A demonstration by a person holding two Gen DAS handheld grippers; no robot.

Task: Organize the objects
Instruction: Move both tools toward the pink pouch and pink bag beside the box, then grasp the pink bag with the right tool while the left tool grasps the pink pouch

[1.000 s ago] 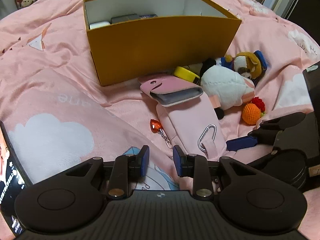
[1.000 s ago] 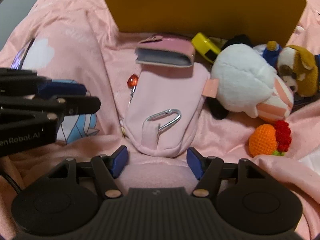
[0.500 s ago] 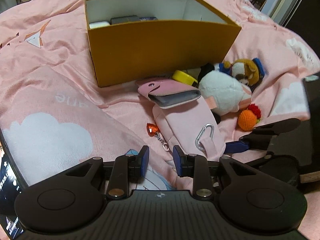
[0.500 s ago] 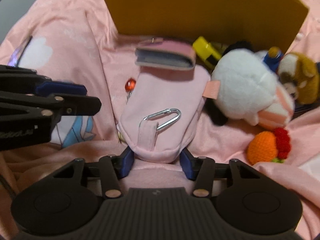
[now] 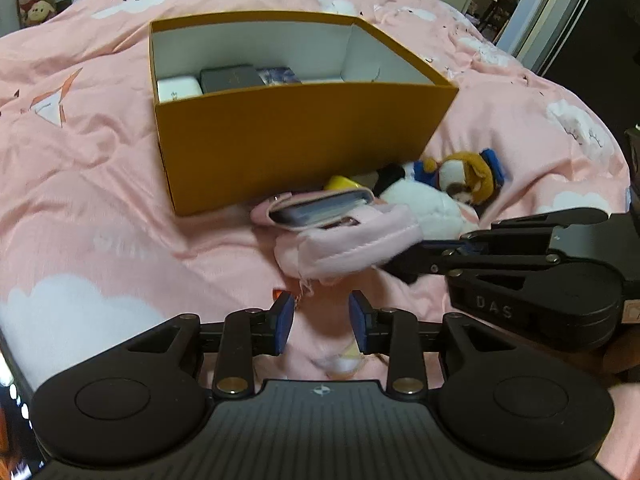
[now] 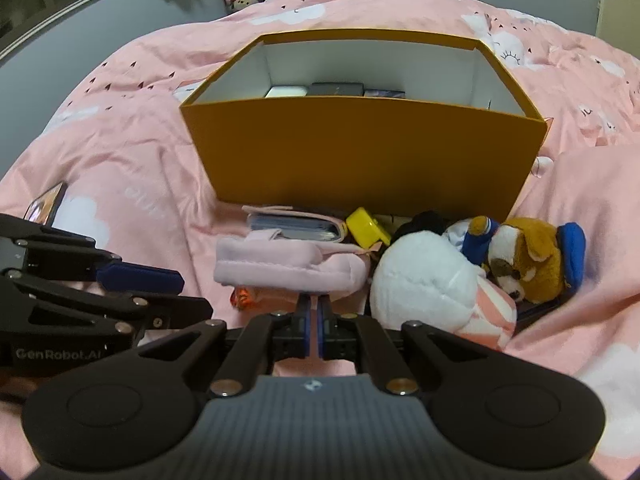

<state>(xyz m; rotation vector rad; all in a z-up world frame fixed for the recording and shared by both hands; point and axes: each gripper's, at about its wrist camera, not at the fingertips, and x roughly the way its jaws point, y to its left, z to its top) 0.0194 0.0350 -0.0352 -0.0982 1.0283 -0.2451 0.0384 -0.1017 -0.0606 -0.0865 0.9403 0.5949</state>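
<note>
My right gripper is shut on the near end of a pink pouch and holds it lifted off the bed; the pouch also shows in the left wrist view, held by the right gripper. My left gripper is open and empty, just below the pouch. An open orange box stands behind on the pink bedspread, with a white case, a dark case and a patterned item inside. A pink card wallet lies between pouch and box.
A yellow object, a white plush and a brown dog plush lie right of the pouch, in front of the box. A phone lies at the far left. My left gripper's fingers reach in from the left.
My right gripper closed on the pink pouch's near end and lifted it. Both cameras rose and tilted, so the box's inside now shows. The left gripper stayed open.
</note>
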